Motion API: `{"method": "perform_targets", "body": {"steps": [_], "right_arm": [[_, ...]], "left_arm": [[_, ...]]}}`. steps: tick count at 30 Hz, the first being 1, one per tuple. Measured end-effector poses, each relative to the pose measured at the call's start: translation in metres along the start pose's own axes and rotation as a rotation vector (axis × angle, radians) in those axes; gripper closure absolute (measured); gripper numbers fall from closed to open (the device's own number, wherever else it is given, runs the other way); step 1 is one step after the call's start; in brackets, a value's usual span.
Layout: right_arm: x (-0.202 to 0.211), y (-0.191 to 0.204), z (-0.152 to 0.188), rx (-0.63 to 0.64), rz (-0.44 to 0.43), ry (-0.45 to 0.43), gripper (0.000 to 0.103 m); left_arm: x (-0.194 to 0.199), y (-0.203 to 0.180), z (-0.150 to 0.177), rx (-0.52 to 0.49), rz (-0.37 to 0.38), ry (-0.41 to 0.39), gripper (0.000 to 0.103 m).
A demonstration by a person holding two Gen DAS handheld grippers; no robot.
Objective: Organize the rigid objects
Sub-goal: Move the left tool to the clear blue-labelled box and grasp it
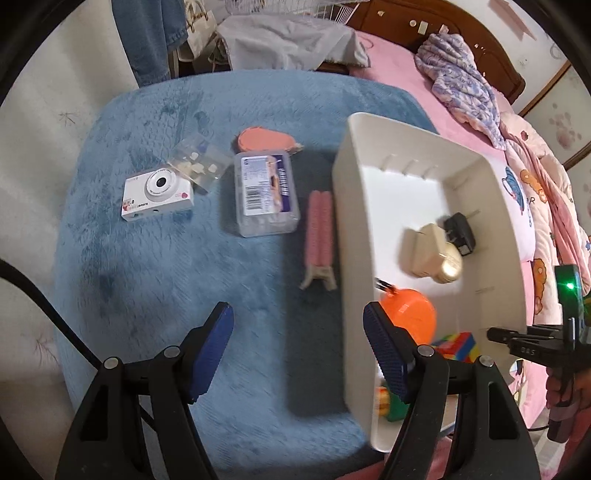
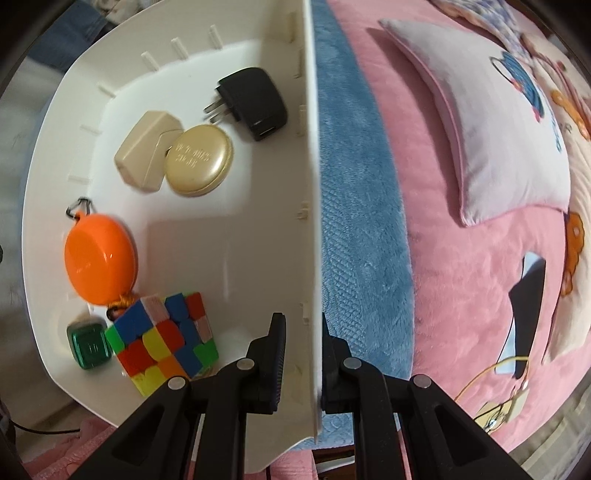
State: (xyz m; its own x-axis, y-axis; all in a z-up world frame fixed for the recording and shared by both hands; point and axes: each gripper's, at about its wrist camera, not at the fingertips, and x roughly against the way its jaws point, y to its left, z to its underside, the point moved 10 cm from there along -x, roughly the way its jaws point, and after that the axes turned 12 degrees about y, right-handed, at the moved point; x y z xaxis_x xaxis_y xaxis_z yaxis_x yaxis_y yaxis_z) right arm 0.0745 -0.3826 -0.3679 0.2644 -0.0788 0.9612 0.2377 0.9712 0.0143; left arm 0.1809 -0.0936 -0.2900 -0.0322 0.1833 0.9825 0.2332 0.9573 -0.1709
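A white bin (image 1: pixel 354 236) stands at the right of a blue fleece mat (image 1: pixel 155 258). In it lie an orange round case (image 2: pixel 99 254), a colour cube (image 2: pixel 162 339), a green block (image 2: pixel 88 345), a beige box (image 2: pixel 144 155), a gold compact (image 2: pixel 197 158) and a black plug (image 2: pixel 255 101). My right gripper (image 2: pixel 301 354) is shut on the bin's right wall (image 2: pixel 310 184). My left gripper (image 1: pixel 297 350) hangs open and empty over the mat, just left of the bin. On the mat lie a white toy camera (image 1: pixel 157 194), a clear box (image 1: pixel 266 194), a pink roller (image 1: pixel 319 229), a clear packet (image 1: pixel 199 166) and a pink pouch (image 1: pixel 264 138).
A pink bedspread (image 2: pixel 461 295) with a pillow (image 2: pixel 498 129) spreads right of the mat. Rumpled blankets (image 1: pixel 465 77) and a wooden headboard (image 1: pixel 424 22) lie at the back. Jeans (image 1: pixel 147 33) hang at the back left. The right gripper's body (image 1: pixel 535 343) shows at the right edge of the left wrist view.
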Motion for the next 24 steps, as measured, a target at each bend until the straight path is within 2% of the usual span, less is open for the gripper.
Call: {"method": "perform_targets", "body": {"steps": [7,11,16,24], "right_arm": [[0.000,-0.006,-0.001,-0.094,0.001,-0.019,0.089],[0.000,-0.007,-0.001,-0.125,0.011,-0.016,0.089],[0.000,-0.007,0.000,-0.119,0.027,-0.006,0.088],[0.000,-0.006,-0.001,-0.110,0.043,0.015,0.089]], "left_arm": [[-0.016,0.025,-0.031,0.000,0.005,0.025,0.025],[-0.028,0.035,-0.054,0.046,0.050,0.050,0.024],[-0.044,0.043,-0.077,0.108,0.090,0.064,0.022],[-0.072,0.049,-0.096,0.176,0.091,0.078,0.021]]}}
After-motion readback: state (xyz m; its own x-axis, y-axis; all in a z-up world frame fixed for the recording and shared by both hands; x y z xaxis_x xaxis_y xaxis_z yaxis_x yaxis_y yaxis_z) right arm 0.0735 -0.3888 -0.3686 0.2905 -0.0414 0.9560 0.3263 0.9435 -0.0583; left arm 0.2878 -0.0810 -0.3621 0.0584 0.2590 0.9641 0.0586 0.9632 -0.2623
